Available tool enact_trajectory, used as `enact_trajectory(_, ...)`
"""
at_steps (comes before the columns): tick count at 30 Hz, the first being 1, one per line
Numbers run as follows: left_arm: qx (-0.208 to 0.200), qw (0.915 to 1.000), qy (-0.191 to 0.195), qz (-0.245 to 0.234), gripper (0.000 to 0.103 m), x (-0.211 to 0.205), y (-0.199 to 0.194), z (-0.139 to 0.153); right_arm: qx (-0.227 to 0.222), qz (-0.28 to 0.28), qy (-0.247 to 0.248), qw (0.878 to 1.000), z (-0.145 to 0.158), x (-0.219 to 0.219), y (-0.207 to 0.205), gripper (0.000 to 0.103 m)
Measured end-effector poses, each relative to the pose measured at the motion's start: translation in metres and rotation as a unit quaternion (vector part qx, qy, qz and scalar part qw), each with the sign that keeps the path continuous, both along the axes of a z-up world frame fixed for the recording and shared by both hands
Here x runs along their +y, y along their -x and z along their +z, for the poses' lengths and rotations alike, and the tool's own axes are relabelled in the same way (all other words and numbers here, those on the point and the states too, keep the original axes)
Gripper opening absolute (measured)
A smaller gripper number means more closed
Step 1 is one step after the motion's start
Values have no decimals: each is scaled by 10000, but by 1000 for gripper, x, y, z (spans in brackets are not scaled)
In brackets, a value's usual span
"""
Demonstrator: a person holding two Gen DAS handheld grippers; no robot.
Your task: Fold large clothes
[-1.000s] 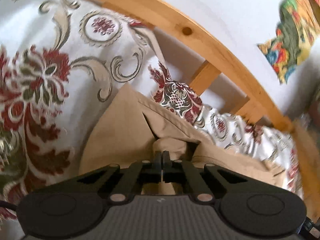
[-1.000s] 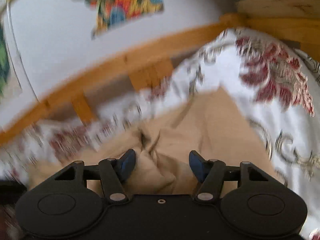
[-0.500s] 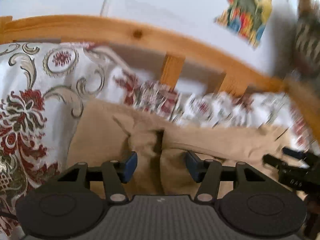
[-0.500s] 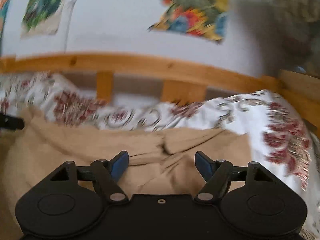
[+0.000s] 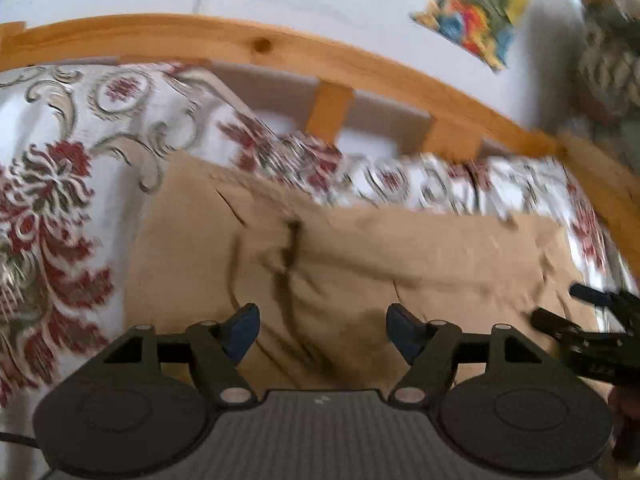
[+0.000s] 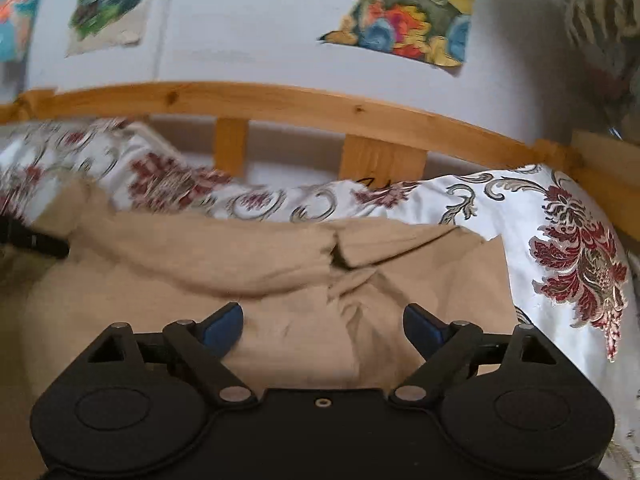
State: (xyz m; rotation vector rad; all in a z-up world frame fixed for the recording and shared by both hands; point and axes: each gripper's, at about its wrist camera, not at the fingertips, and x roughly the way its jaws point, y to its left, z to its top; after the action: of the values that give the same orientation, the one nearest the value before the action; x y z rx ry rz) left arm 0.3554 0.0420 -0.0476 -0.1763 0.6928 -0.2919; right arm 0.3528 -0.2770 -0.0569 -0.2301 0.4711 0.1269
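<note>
Tan garment (image 5: pixel 360 248) lies folded into a wide band on a floral bedspread (image 5: pixel 60 208), just in front of a wooden bed rail (image 5: pixel 280 52). Left gripper (image 5: pixel 322 330) hangs over the cloth w/ jaws wide, gripping nothing. Right gripper (image 6: pixel 322 328), likewise spread and empty-handed, sits above the garment's right half, where a folded edge overlaps. Colourful pics (image 6: pixel 404 28) on the wall behind; left view is blurred.

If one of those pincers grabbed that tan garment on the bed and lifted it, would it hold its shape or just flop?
Probably flop: the tan garment lies in soft creases and rumpled folds. It looks fairly thick, so likely somewhat heavy, sagging below a single pinch. Pushed, it would likely bunch up on the patterned bedspread rather than slide flat.
</note>
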Motion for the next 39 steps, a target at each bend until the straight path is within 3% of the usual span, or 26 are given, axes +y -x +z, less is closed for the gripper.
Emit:
enact_trajectory(3,207,9956,-913,-34,75,-25,-1,-13,336,-125,297,9989,-20,1,-6,89)
enact_trajectory(5,201,9923,-1220,-4,76,-35,0,-20,593,-295,127,9977,-25,-3,-13,92)
enact_trajectory(8,230,9925,-1193,162,80,-36,5,-15,644,-433,-99,9969,-17,-6,-8,92)
enact_trajectory(12,183,9932,-1115,284,91,-32,13,-4,432,-150,-267,9986,3,-18,22,97)
enact_trajectory(16,1,9899,-1392,254,99,-35,33,13,443,43,-275,9986,12,-33,53,102)
enact_trajectory(20,-197,9840,-1763,138,102,-45,69,32,543,127,-245,9981,16,-45,84,102)
enact_trajectory(24,15,9809,-1940,-134,103,-52,125,36,437,226,-356,9982,23,-53,131,102)
enact_trajectory(27,104,9698,-2400,-414,103,-63,176,32,349,205,-406,9984,27,-55,179,102)
enact_trajectory(30,-33,9561,-2820,-791,103,-76,226,24,557,231,-398,9974,28,-56,225,102)
enact_trajectory(32,-133,9497,-2965,-1005,103,-85,250,20,794,311,-254,9960,26,-53,250,102)
enact_trajectory(35,-236,9485,-2904,-1240,103,-97,276,12,1190,508,204,9914,17,-40,280,102)
enact_trajectory(39,-15,9481,-2828,-1454,103,-110,288,-5,1361,667,1307,9798,0,-12,291,102)
